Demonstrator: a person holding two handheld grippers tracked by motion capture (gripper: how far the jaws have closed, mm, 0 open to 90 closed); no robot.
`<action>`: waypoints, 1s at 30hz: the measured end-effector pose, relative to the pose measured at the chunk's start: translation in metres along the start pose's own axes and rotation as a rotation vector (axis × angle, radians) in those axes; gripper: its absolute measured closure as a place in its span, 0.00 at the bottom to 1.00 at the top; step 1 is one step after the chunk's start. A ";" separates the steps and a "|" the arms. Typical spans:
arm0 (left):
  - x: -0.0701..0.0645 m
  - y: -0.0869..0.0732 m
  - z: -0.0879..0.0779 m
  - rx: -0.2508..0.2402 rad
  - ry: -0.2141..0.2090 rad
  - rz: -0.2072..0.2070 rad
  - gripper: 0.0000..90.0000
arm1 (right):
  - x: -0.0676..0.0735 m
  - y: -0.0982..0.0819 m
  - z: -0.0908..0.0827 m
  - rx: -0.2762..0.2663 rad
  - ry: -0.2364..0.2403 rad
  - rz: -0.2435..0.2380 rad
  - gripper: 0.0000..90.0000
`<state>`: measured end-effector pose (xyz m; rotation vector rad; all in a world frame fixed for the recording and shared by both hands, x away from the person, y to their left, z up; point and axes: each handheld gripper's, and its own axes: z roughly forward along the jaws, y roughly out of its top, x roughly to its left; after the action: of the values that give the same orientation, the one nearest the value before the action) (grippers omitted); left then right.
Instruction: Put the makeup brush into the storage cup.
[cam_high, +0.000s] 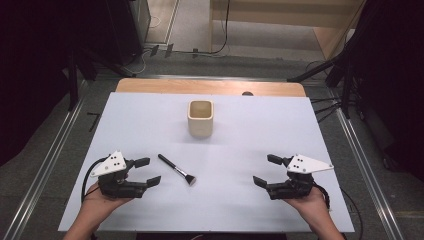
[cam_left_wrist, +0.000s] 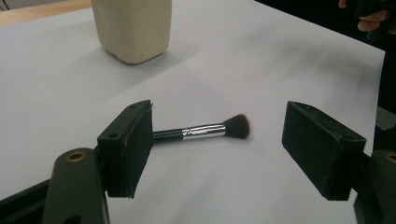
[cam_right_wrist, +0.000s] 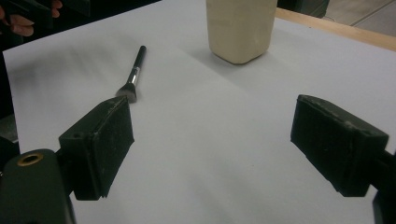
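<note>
A small make-up brush (cam_high: 176, 169) with a black handle, silver ferrule and dark bristles lies flat on the white table sheet (cam_high: 150, 115). Behind it stands a cream square cup (cam_high: 200, 118), upright and hollow. My left gripper (cam_high: 146, 171) rests at the near left, open, a short way left of the brush. In the left gripper view the brush (cam_left_wrist: 205, 130) lies just beyond the wide-apart jaws, its handle end hidden behind the left jaw. My right gripper (cam_high: 265, 170) sits at the near right, open, with nothing between its jaws. Its own view shows the brush (cam_right_wrist: 133, 77) and the cup (cam_right_wrist: 240, 28).
A wooden table edge (cam_high: 210, 86) shows behind the white sheet. Metal rails (cam_high: 360, 150) run along both sides of the table, with dark stands and cables on the floor beyond. The person's hands hold both grippers near the front edge.
</note>
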<state>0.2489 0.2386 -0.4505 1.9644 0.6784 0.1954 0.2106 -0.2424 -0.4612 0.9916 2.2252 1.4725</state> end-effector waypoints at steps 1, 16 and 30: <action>0.000 0.000 0.000 0.005 -0.002 -0.004 0.28 | 0.000 0.000 0.000 0.002 -0.002 -0.001 0.16; 0.004 0.000 0.001 0.022 0.001 -0.020 0.27 | -0.004 -0.002 0.003 0.012 0.008 0.033 0.16; 0.004 0.000 0.001 0.029 0.002 -0.012 0.27 | -0.005 -0.002 0.004 0.022 0.006 0.036 0.17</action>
<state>0.2531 0.2400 -0.4518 1.9875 0.6975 0.1814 0.2157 -0.2438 -0.4657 1.0408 2.2434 1.4712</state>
